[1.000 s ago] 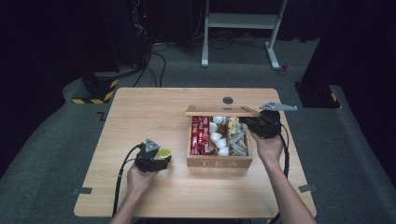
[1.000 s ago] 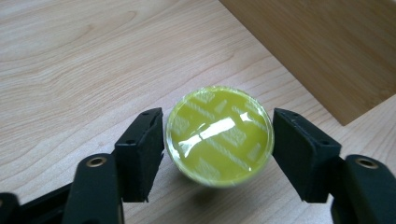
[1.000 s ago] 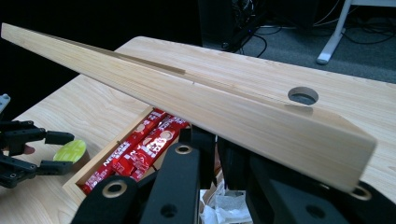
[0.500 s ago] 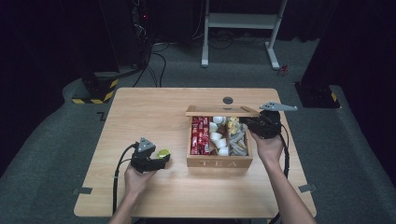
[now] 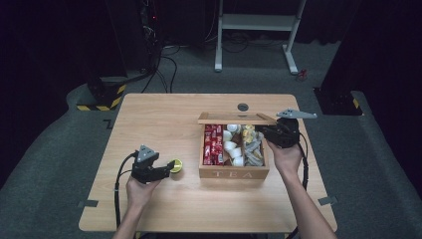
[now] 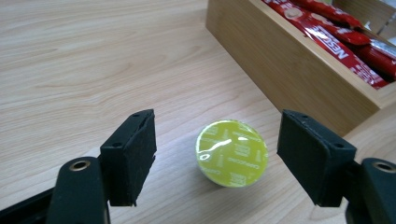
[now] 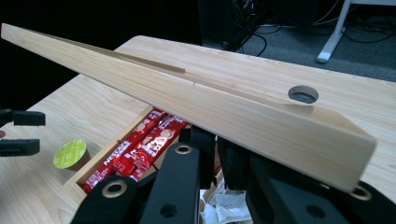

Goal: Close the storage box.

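Observation:
A lime-green coffee capsule (image 5: 175, 165) lies foil side up on the table (image 5: 149, 119), just left of the wooden tea box (image 5: 234, 173). My left gripper (image 5: 167, 170) is open around it. In the left gripper view the capsule (image 6: 232, 152) sits between the two pads (image 6: 130, 156) without touching either. These jaws let go of the capsule and have just narrowed a little. My right gripper (image 5: 263, 130) is shut on the box's raised lid (image 5: 236, 118) at its right end. The right gripper view has that lid (image 7: 210, 100) slanting above the jaws, with the capsule (image 7: 70, 153) far left.
Red sachets (image 5: 213, 144), white pods (image 5: 231, 147) and paper packets (image 5: 251, 149) fill the box's compartments. A round cable hole (image 5: 243, 107) lies behind the box. A white stand (image 5: 254, 30) and a striped floor block (image 5: 99, 99) sit beyond the table. Bare table stretches left and front.
The left gripper has opened and let go of the green capsule, then drawn back a little and risen. The capsule stays on the table. The right gripper and lid have not moved.

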A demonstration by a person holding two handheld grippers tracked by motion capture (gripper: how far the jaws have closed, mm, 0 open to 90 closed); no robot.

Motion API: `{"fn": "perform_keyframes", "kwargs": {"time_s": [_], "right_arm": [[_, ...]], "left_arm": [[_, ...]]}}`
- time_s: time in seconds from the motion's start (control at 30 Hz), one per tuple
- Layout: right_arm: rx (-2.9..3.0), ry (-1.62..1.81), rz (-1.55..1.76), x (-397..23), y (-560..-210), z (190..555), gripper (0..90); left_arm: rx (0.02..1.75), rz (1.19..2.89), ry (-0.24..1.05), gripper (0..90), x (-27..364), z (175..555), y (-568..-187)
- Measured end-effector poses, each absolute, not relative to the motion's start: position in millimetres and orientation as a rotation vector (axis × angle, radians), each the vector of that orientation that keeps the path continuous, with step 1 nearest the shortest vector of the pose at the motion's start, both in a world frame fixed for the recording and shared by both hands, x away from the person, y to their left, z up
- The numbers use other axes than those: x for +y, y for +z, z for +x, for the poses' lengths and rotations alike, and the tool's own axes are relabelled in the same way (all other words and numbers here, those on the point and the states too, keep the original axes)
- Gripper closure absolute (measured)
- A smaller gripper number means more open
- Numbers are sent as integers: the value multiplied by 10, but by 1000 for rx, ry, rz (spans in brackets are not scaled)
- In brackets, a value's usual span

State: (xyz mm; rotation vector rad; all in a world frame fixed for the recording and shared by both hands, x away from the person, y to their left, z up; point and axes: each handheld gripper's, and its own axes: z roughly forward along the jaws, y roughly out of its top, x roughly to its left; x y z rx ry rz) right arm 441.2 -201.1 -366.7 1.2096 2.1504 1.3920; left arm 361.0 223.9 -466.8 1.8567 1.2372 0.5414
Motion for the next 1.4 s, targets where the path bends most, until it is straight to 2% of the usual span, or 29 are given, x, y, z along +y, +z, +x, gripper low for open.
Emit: {"fn": "perform_keyframes", "kwargs": {"time_s": [0.73, 1.4], "right_arm": [[2148, 1403, 1221, -2006, -3673, 4390, 849], [2142, 1403, 1218, -2005, -3687, 4370, 851]], "left_arm": [[1387, 1806, 577, 299, 2756, 3476, -4860], [1478, 1901, 620, 286, 2828, 3496, -5151]]}}
